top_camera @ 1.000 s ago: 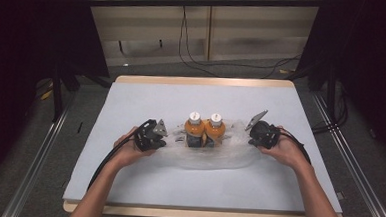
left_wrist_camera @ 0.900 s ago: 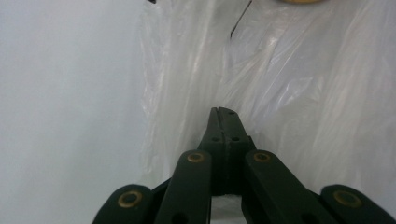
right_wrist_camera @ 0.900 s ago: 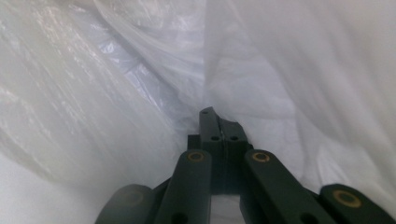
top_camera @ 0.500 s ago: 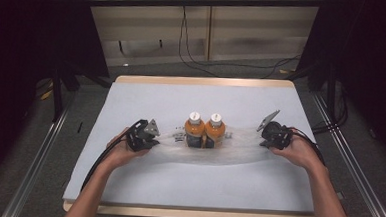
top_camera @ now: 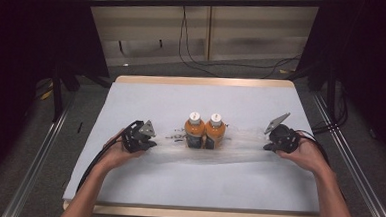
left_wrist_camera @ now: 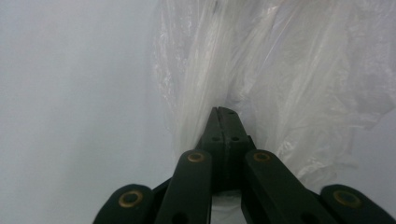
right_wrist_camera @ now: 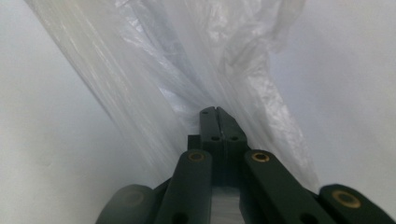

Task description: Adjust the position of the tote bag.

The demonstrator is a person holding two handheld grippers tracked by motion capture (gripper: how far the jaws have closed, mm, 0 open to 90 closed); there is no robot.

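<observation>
Two orange bottles [top_camera: 204, 131] with white caps stand side by side mid-table inside a clear, crinkled plastic bag [top_camera: 239, 143]. The left gripper [top_camera: 144, 140] and right gripper [top_camera: 272, 137] each pinch an end, stretching it thin between them.

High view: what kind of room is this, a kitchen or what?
Probably a lab or recording workroom, not a kitchen. A lone table with a white cover stands between dark curtains, cables trail across the grey floor, and metal rails run beside it.
</observation>
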